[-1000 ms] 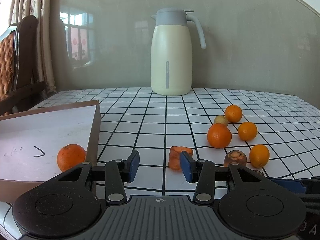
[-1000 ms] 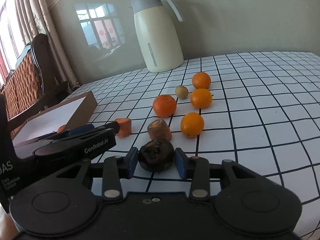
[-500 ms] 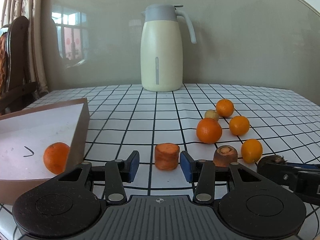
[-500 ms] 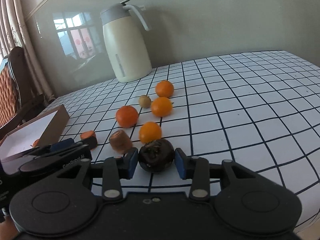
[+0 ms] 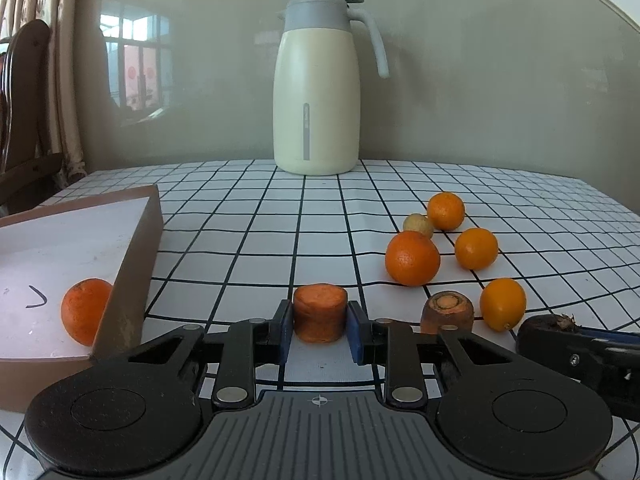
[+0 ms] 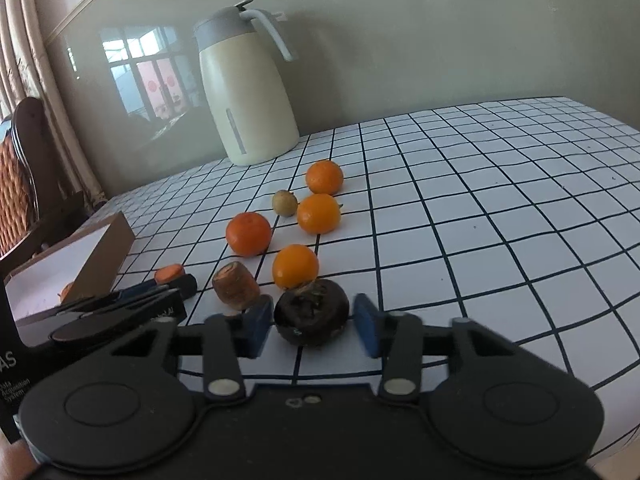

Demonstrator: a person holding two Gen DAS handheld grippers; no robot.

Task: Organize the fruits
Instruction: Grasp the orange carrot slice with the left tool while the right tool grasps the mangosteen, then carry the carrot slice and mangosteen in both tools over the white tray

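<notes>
My left gripper [image 5: 319, 330] is shut on an orange carrot chunk [image 5: 319, 312] that stands on the checked tablecloth. My right gripper [image 6: 311, 326] has its jaws parted around a dark round fruit [image 6: 311, 312] that rests on the table, with gaps on both sides. A second carrot chunk [image 5: 447, 312] lies between the grippers; it also shows in the right wrist view [image 6: 235, 290]. Several oranges [image 5: 412, 258] and a small yellowish fruit [image 5: 418, 225] lie to the right. One orange [image 5: 84, 310] lies in the cardboard box [image 5: 132, 264].
A cream thermos jug [image 5: 316, 92] stands at the back of the table by the wall. A wooden chair [image 5: 24, 120] is beyond the table's left edge. The box sits at the front left.
My left gripper moved forward and closed on the carrot chunk. My right gripper, which held the dark fruit, has opened and the fruit now rests on the table.
</notes>
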